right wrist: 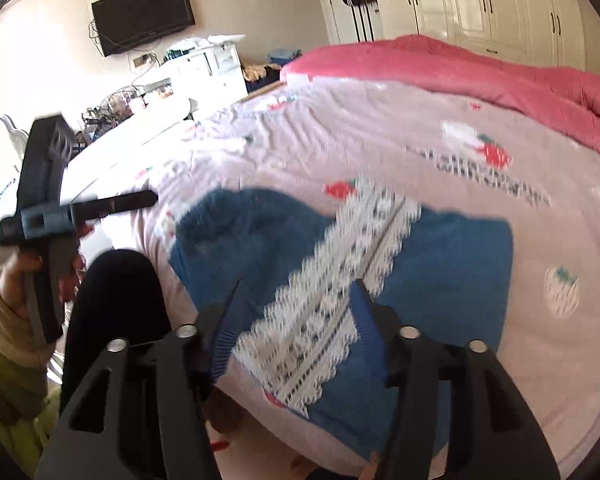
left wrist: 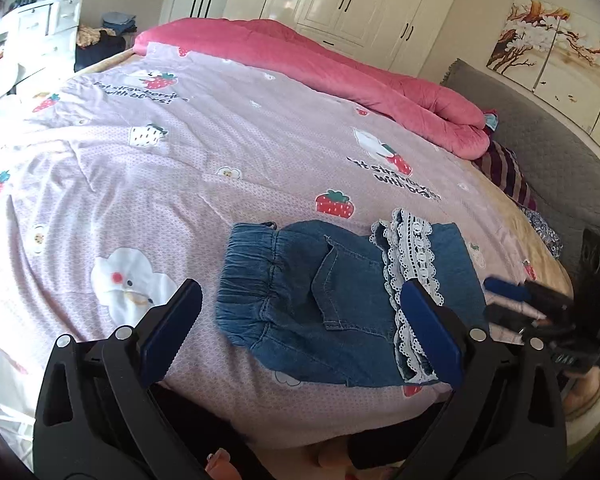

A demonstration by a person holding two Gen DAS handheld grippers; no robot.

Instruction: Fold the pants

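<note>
The lace-trimmed denim pants (left wrist: 332, 300) lie folded compactly on the bed (left wrist: 180, 184), both hand-held grippers (left wrist: 300, 332) (right wrist: 296, 320) spread apart, empty.

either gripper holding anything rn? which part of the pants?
Nothing held. Left gripper and right gripper are both open above the folded denim pants, which lie free on the bed cover.

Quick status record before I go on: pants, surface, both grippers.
pants: denim pants folded, lying flat near the bed's front edge
trim: white lace hem lying across the top
waistband: elastic waistband at the left end in the left wrist view
surface: pink strawberry quilt
left gripper: open, holding nothing
right gripper: open, above the pants, holding nothing
</note>
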